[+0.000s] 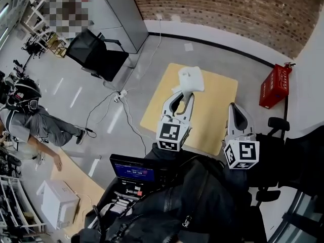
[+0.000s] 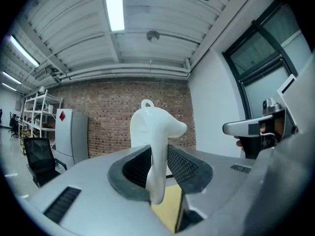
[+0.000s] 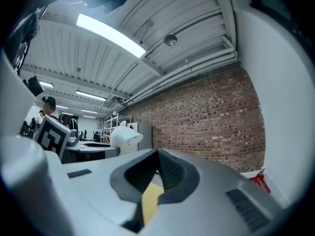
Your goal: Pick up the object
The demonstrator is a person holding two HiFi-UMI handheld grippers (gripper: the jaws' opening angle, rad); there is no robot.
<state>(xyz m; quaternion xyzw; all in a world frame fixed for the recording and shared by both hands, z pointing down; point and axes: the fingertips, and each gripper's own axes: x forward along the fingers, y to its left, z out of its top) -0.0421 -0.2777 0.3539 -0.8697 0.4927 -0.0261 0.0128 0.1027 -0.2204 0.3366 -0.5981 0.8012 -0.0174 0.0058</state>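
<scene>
Left claw (image 1: 181, 103): is pinching the white plastic object (image 1: 191, 78) by its narrow lower stem. In the left gripper view the ribbed pads (image 2: 183, 167) are pressing on the stem from both sides, and only this slim part is lying between them.
Right claw (image 1: 235, 110): is hanging just beside the left one with its jaws pressed together and nothing between them. Only a sliver of the table is showing through below the tips.
White plastic object: is standing upright above the left claw, lifted clear of the table. Its broad flat head, topped by a small loop, is overhanging the grip.
Risk of pivoting: the head is sitting well above the pinch point, so a tilt or quick swing of the left claw is likely to turn the stem between the pads.
Risk of slipping: the stem looks smooth and tapered, so a slackening grip is likely to let it slide downward and out.
Risk of collision: the two claws are working close together, so a sideways move of the right claw could be knocking the head loose.
Table (image 1: 217, 100): is lying well below the object with its top bare, so a dropped piece would be falling far and could bounce over the edge.
Floor cable (image 1: 109, 103): is trailing beside the table and could be hiding or snagging a fallen piece.
Red box (image 1: 275, 86): is standing against the brick wall (image 1: 243, 9), beyond the likely fall area.
</scene>
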